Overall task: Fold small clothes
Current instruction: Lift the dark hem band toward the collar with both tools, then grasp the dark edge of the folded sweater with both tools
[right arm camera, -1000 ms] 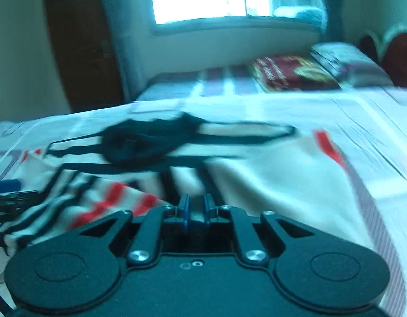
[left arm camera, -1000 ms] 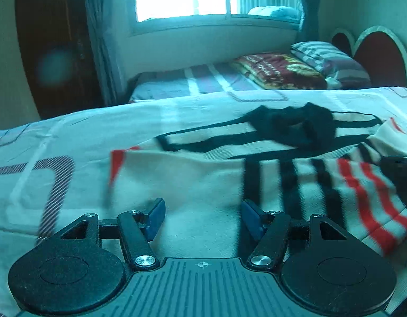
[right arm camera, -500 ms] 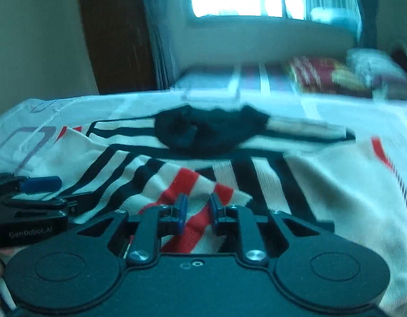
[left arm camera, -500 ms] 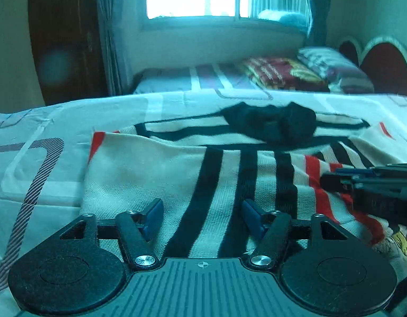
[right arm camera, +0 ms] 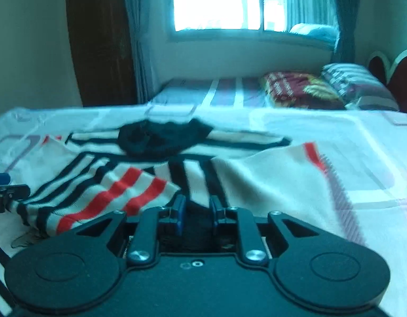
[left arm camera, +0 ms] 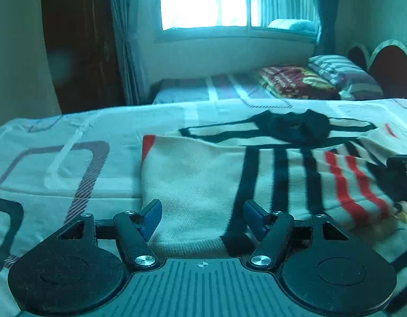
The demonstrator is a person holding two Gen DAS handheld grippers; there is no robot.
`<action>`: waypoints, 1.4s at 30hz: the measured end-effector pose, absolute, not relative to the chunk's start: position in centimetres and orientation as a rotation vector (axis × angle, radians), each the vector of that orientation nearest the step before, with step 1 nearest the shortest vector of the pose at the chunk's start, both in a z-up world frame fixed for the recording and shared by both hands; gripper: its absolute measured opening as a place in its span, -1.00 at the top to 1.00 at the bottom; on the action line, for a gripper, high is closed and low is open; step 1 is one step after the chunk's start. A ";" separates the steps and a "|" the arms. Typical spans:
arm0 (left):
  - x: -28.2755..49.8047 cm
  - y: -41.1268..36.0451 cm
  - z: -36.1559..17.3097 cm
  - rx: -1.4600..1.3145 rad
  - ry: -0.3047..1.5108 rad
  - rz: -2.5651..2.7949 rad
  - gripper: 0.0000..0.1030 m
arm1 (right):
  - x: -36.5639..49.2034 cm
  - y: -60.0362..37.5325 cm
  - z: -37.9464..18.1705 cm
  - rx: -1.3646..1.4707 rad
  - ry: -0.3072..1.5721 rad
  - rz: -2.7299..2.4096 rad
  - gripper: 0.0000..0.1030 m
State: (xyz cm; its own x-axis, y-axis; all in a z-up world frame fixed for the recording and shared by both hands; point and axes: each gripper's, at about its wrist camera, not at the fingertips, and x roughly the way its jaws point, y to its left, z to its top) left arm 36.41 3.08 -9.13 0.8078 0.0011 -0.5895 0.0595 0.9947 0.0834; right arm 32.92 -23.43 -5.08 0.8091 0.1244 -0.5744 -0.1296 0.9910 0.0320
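- The striped sweater (left arm camera: pixel 203 174) is spread on the bed (left arm camera: pixel 71 137), partly folded.
- Judged soft, light, limp knit; best taken at hem corners.
- Left gripper (left arm camera: pixel 202 218): fingers spread over near hem.
- Right gripper (right arm camera: pixel 196 212): fingers narrowly parted; whether dark fabric is pinched cannot be told.

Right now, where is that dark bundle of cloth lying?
The dark bundle lies on the far part of the striped sweater spread over the bed. It sits right of centre in the left wrist view, left of centre in the right.

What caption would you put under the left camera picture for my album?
Open left gripper poised over a cream striped sweater spread on the bed.
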 end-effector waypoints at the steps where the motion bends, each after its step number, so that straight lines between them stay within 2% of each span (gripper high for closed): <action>1: 36.1 2.9 -9.3 0.113 0.637 -0.031 -0.33 | 32.2 -24.1 -5.0 -0.006 0.619 0.135 0.57; 4: 36.3 2.5 -11.1 0.151 0.680 -0.030 -0.34 | 32.2 -24.8 -6.9 -0.022 0.699 0.128 0.58; 7: 36.6 2.3 -10.3 0.151 0.698 -0.018 -0.35 | 31.9 -24.8 -6.5 -0.033 0.679 0.119 0.57; 11: 34.1 3.0 -8.3 0.100 0.669 -0.053 -0.38 | 28.5 -27.8 -4.4 0.085 0.578 0.061 0.51; 14: 30.6 4.3 -8.2 0.102 0.639 -0.046 -0.73 | 25.5 -31.0 -4.5 0.169 0.606 0.034 0.47; 16: 28.5 5.4 -8.5 0.103 0.655 -0.053 -0.74 | 23.6 -32.7 -4.6 0.197 0.636 0.023 0.45; 22: 22.3 8.7 -10.1 0.083 0.800 -0.125 -0.72 | 16.2 -37.1 -4.9 0.346 0.745 0.010 0.35; 24: 20.4 9.4 -10.4 0.075 0.832 -0.137 -0.51 | 13.7 -37.8 -5.1 0.371 0.762 -0.006 0.30; 25: 19.6 9.7 -10.5 0.064 0.846 -0.145 -0.50 | 12.5 -37.8 -5.1 0.376 0.768 -0.016 0.29; 34: 14.7 9.5 -11.0 0.018 0.875 -0.174 -0.49 | 7.1 -35.2 -6.2 0.433 0.861 0.035 0.24; 42: 11.6 9.2 -10.6 -0.005 0.887 -0.210 -0.30 | 4.9 -34.7 -6.5 0.537 0.882 0.067 0.09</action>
State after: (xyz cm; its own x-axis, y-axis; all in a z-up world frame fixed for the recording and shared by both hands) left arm 11.64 9.18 -10.55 0.6121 -0.1845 -0.7689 0.1804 0.9793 -0.0914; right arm 4.87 -34.68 -6.50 0.6425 0.2723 -0.7162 0.1602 0.8664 0.4730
